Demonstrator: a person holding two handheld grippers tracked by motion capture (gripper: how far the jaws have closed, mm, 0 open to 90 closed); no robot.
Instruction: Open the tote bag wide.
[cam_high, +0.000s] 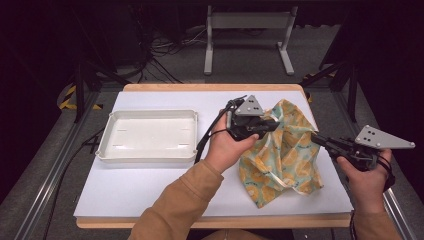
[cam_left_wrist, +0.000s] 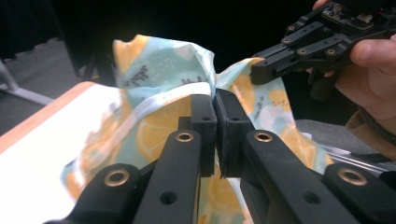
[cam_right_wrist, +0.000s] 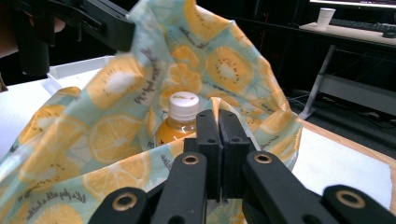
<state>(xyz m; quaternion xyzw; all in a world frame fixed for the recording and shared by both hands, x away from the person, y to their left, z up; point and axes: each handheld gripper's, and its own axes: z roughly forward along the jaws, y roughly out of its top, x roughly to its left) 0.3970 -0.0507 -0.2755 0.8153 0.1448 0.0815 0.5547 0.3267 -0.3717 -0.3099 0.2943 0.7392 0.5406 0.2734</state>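
A cloth bag (cam_high: 285, 150) printed with orange slices stands on the right half of the white table (cam_high: 150, 185). My left gripper (cam_high: 276, 122) is shut on its near-left rim, where the pale drawstring hem (cam_left_wrist: 159, 100) runs into the jaws of the left gripper (cam_left_wrist: 215, 100). My right gripper (cam_high: 315, 139) is shut on the opposite rim, so the mouth is held apart between the two. In the right gripper view, past the right gripper (cam_right_wrist: 218, 116), a bottle (cam_right_wrist: 182, 114) of orange drink with a white cap stands upright inside the bag (cam_right_wrist: 224, 60).
A shallow white tray (cam_high: 150, 113) lies on the left half of the table, with nothing in it. The table's wooden edge (cam_high: 215, 221) runs along the near side. A grey metal stand (cam_high: 247, 20) is on the floor behind the table.
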